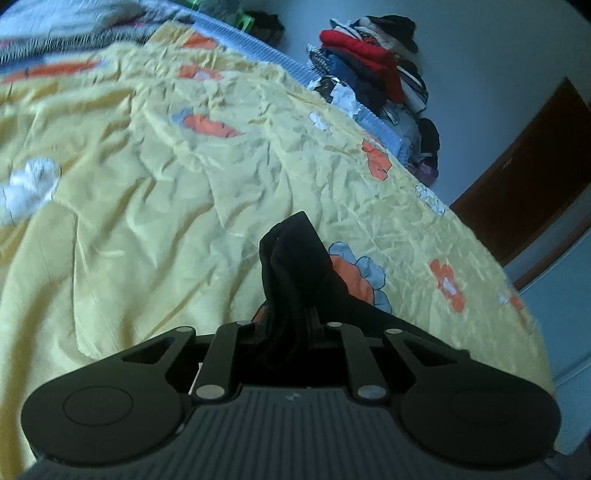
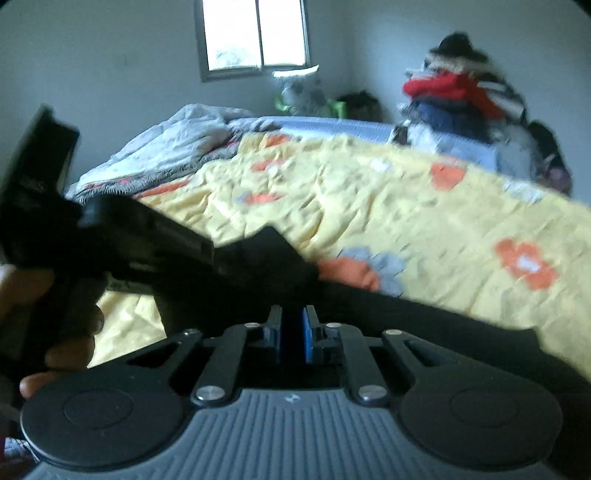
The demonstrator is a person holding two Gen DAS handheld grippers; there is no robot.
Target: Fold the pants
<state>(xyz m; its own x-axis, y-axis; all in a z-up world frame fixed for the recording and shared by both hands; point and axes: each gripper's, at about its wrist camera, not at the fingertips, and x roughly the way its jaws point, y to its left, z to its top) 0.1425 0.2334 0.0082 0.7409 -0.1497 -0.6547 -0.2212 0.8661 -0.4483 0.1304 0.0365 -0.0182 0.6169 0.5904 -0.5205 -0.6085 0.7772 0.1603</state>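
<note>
The pants are black and bunched up between the fingers of my left gripper, which is shut on them above the yellow floral bedspread. In the right wrist view, the black pants stretch across in front of my right gripper, whose blue-padded fingers are shut on the cloth. The left gripper and the hand holding it appear at the left of that view, also holding the pants. The view is blurred.
A tall pile of mixed clothes stands beside the bed, also in the right wrist view. A crumpled grey blanket lies at the bed's far end under a window. A brown door is at right.
</note>
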